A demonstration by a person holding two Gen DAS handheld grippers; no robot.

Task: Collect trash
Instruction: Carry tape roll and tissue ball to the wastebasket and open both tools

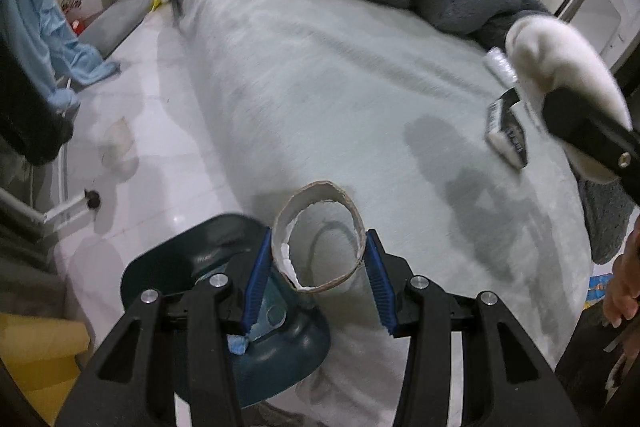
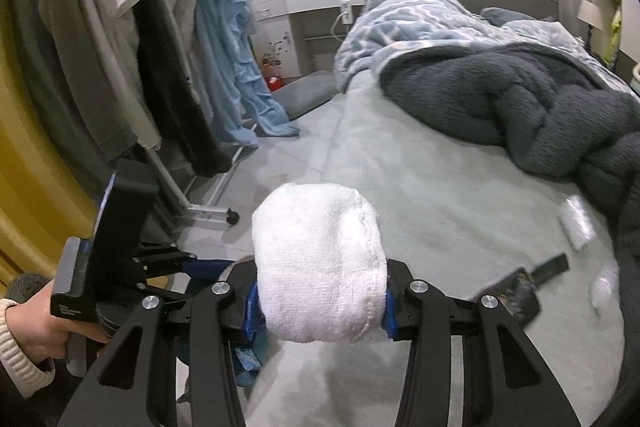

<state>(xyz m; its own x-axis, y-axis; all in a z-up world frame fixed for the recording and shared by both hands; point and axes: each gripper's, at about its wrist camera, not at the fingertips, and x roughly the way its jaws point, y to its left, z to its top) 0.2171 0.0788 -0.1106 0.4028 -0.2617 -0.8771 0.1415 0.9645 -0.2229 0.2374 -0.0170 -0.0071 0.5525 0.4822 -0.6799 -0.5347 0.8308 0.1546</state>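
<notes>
My left gripper (image 1: 318,263) is shut on a cardboard toilet-roll tube (image 1: 320,203), held over the bed edge above a dark teal trash bin (image 1: 224,307) on the floor. My right gripper (image 2: 320,301) is shut on a white rolled wad of cloth or tissue (image 2: 320,259); it also shows at the right of the left wrist view (image 1: 560,63). A black-and-white small box (image 1: 506,131) and a clear plastic wrapper (image 1: 498,65) lie on the grey bed sheet (image 1: 320,87). In the right wrist view the box (image 2: 520,291) and wrapper (image 2: 576,219) lie to the right.
A dark fluffy blanket (image 2: 540,99) and blue patterned duvet (image 2: 420,23) fill the far bed. A clothes rack with hanging garments (image 2: 140,47) stands left of the bed. A crumpled white scrap (image 1: 118,143) lies on the tiled floor. A small white scrap (image 2: 602,291) lies on the sheet.
</notes>
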